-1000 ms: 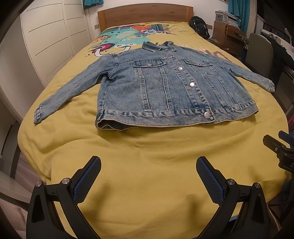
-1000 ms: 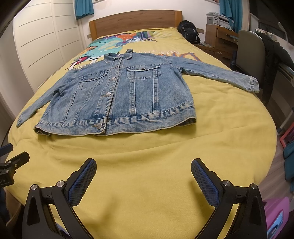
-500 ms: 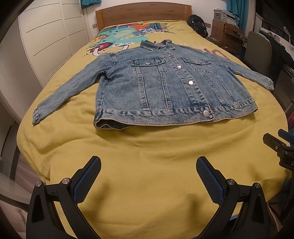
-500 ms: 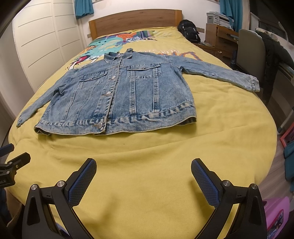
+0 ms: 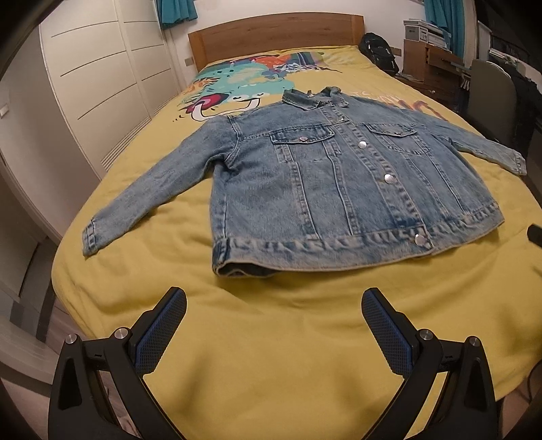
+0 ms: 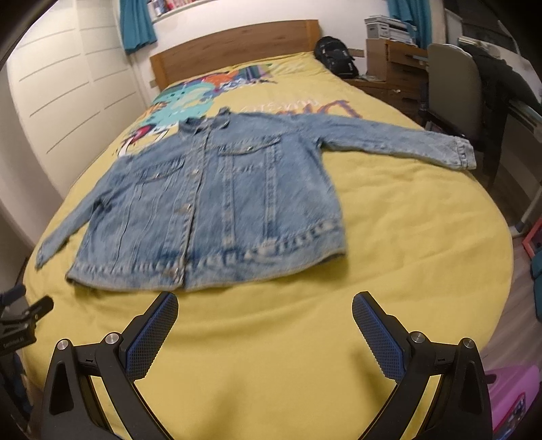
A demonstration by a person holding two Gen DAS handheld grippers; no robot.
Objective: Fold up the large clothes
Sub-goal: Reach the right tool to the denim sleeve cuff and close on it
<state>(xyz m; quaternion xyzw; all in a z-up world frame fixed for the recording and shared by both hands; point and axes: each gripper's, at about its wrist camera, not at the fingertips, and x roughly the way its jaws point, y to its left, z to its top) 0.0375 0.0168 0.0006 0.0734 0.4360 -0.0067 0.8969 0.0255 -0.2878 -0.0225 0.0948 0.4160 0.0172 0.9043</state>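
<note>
denim fills the middle of the left wrist view: a blue jacket lies flat, front up and buttoned, on a yellow bedspread, collar toward the wooden headboard at upper centre, both sleeves spread out to the sides. the left gripper sits at the bottom of the frame, fingers wide apart, holding nothing, short of the hem. in the right wrist view the jacket is blurred, left of centre, so its buttons are hard to make out. the right gripper at the bottom is also spread wide and empty, its left fingertip just below the hem.
</note>
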